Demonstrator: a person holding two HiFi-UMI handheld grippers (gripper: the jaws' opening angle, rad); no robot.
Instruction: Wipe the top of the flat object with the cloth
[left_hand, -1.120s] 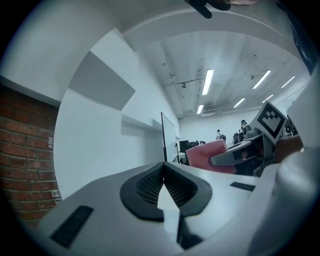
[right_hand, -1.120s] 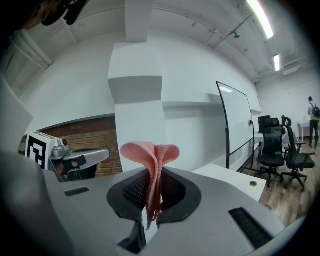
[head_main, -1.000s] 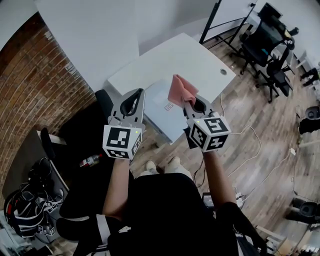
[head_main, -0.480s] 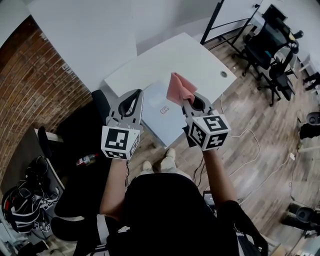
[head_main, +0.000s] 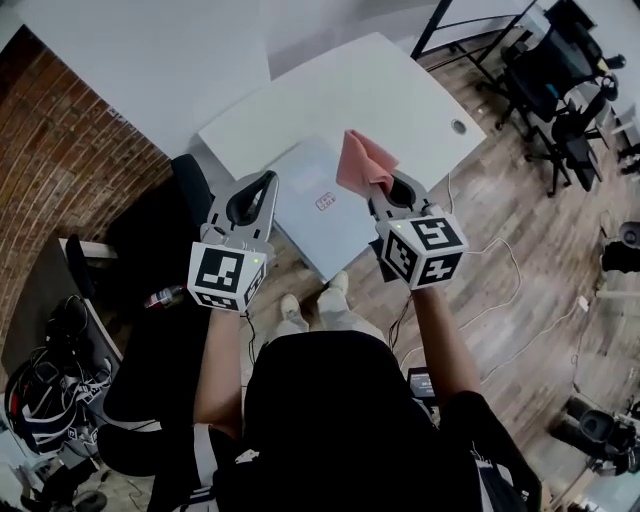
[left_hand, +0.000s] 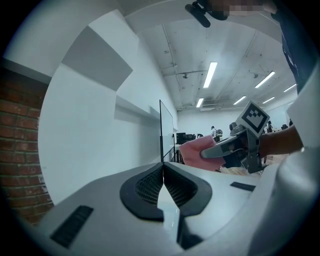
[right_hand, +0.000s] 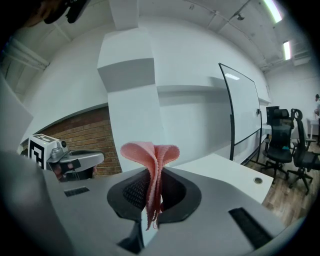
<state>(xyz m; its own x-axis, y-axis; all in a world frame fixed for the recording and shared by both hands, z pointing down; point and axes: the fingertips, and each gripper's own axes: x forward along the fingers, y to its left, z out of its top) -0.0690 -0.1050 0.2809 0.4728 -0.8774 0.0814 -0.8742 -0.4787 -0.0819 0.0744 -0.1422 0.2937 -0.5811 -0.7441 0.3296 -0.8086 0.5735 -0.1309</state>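
Right tongs (head_main: 380, 192) pinch pink cloth (head_main: 362, 160) near flat object (head_main: 300, 185); left tongs (head_main: 268, 180) closed, empty.

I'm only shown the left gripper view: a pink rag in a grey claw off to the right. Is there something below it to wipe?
Observer: Yes. The head view shows a pale flat object lying on a white table, on the side nearest the person.
Operator: How is the rag held?
Observer: In the right gripper view the cloth stands pinched upright between the closed jaws of the right gripper, its folds fanning out above them.
Operator: Anything on that flat thing?
Observer: A small label with reddish print, near its middle.
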